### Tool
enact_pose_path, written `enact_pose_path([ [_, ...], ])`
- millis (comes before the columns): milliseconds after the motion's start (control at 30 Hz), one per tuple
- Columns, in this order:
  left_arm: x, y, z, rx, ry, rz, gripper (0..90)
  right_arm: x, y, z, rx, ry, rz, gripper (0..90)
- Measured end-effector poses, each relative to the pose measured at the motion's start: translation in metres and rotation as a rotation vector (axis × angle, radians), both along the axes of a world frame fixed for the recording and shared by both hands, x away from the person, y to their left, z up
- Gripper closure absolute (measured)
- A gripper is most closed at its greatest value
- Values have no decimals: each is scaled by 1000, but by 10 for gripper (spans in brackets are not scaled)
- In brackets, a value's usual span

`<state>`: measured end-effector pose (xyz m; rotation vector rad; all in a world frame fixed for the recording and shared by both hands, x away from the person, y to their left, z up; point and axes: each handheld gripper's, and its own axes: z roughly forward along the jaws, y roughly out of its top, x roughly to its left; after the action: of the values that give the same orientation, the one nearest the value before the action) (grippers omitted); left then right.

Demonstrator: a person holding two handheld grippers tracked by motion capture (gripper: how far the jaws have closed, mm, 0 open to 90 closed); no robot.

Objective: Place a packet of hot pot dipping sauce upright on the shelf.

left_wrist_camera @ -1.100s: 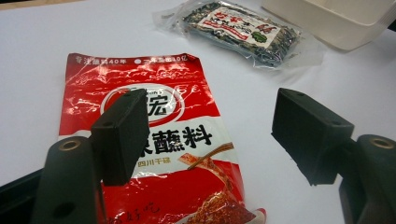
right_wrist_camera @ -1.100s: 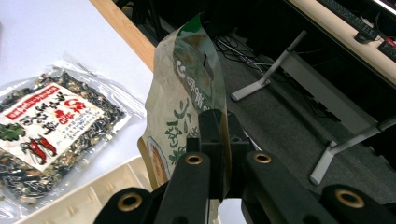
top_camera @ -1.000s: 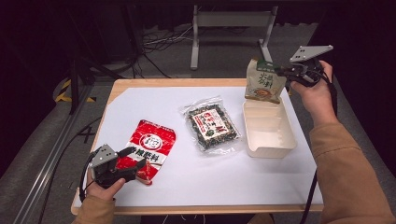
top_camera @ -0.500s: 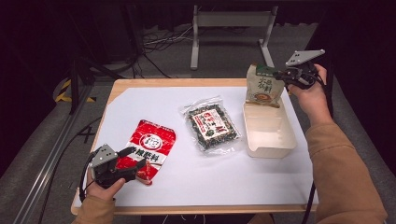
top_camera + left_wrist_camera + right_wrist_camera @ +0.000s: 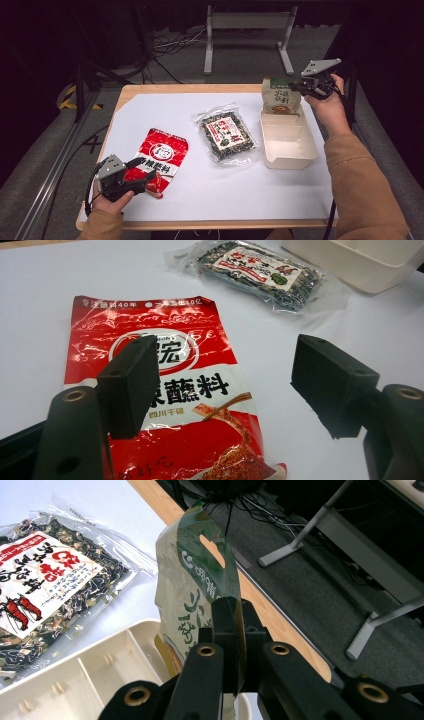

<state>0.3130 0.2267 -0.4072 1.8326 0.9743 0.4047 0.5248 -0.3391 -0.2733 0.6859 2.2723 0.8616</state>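
Overhead, the high view showed a wooden table (image 5: 175, 90) covered by a white sheet (image 5: 200, 190). The left gripper (image 5: 142, 181) lay low near the table's front left corner, its jaws spread at the bottom end of a red seasoning pouch (image 5: 161, 157) lying flat there. A clear packet of dried seaweed mix (image 5: 227, 137) lay mid-table. Toward the right edge stood a cream divided tray (image 5: 295, 155), and the right gripper (image 5: 296, 86) held a green-topped beige snack bag (image 5: 280, 97) upright at the tray's far end.

In the left gripper view, the two black jaws stood wide apart over the red pouch (image 5: 170, 390), one above its print and the other over bare sheet; the seaweed packet (image 5: 260, 272) and tray (image 5: 370, 260) lay beyond.

In the right gripper view, the jaws were pressed together on the snack bag's (image 5: 192, 595) edge, above the tray (image 5: 75, 680), the seaweed packet (image 5: 45, 585) beside it.
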Motion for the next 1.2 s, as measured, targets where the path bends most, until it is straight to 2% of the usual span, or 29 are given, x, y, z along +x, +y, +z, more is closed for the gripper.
enact_pose_path([
  [167,0,0,0,0,0,0,274,0,-1,-5,5,11,-2,895],
  [267,0,0,0,-1,0,0,275,1,-2,-10,11,34,-11,894],
  [400,1,-1,0,-3,1,-3,274,3,-4,-19,11,75,-48,887],
  [700,2,-2,0,0,4,-7,272,2,-11,-25,28,131,-106,831],
  [733,2,-2,0,-1,2,-9,272,2,-11,-25,28,131,-106,831],
  [833,3,-3,0,-2,2,-12,272,1,-11,-25,24,122,-124,747],
  [1000,4,-4,0,-3,5,-15,271,-1,-15,-23,76,112,-138,663],
  [1100,5,-4,0,3,2,-17,268,-3,-15,-21,85,103,-140,612],
  [1200,6,-5,0,-1,3,-20,267,-8,-15,-17,111,77,-149,549],
])
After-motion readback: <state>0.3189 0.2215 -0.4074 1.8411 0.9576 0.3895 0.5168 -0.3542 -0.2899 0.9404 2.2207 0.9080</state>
